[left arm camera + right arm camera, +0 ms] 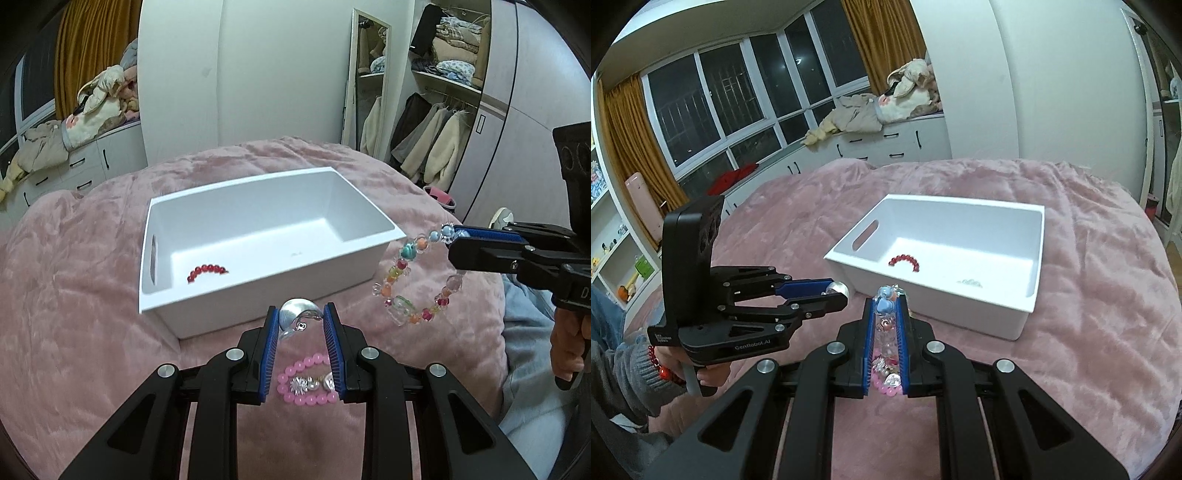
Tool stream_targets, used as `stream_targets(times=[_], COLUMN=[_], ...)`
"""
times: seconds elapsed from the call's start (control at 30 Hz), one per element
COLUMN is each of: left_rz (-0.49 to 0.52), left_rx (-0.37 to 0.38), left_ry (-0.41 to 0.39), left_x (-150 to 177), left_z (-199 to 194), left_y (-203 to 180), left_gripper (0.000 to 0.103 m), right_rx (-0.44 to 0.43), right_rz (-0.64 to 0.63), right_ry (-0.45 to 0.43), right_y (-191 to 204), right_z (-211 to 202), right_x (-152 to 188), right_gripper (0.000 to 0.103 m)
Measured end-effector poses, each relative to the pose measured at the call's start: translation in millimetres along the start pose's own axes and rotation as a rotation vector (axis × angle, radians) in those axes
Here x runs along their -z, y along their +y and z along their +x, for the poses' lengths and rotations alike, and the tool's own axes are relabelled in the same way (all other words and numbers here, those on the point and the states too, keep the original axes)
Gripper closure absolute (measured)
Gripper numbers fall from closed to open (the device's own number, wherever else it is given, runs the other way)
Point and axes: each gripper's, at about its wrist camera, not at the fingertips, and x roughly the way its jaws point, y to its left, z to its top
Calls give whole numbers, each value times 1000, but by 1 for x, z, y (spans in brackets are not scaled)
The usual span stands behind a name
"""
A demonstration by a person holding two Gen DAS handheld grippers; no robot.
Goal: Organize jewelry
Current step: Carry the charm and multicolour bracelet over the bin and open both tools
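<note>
A white plastic bin (369,258) (1015,325) sits on the pink bed cover with a red bead bracelet (207,272) (905,261) inside. My left gripper (301,314) (836,291) is shut on a silver bangle (297,314) just in front of the bin's near wall. My right gripper (888,301) (456,236) is shut on a multicoloured bead bracelet (417,277) (886,306), which hangs in the air right of the bin. A pink bead bracelet with silver charms (308,380) lies on the cover below the left gripper.
A small clear trinket (969,282) lies in the bin's right part. The pink bed cover (1089,295) spreads all around. A white drawer unit piled with clothes (879,144) stands beyond the bed, a wardrobe (443,110) to the right.
</note>
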Motion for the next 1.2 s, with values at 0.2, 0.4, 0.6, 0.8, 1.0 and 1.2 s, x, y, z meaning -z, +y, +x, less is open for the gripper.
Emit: stream_targets(times=[0.2, 0.4, 0.6, 0.8, 1.0, 1.2], left_rz=[-5, -17, -40, -65, -89, -105], left_rx=[-5, -17, -24, -39, -59, -71], left_ry=[-6, -13, 5, 30, 50, 68], left_x=[-16, -35, -51, -65, -82, -95], left_z=[5, 11, 27, 45, 63, 80], left_y=[3, 9, 16, 26, 38, 50], left_gripper=[73, 73, 73, 73, 73, 73], right_rx=[6, 11, 17, 17, 13, 25], right_rz=[6, 35, 65, 83, 92, 109], right_ry=[-13, -34, -42, -29, -10, 11], right_y=[-8, -20, -38, -55, -71, -86], right_z=[0, 2, 7, 21, 44, 67], right_x=[-11, -24, -40, -58, -72, -79], right_gripper=[91, 91, 91, 91, 91, 91])
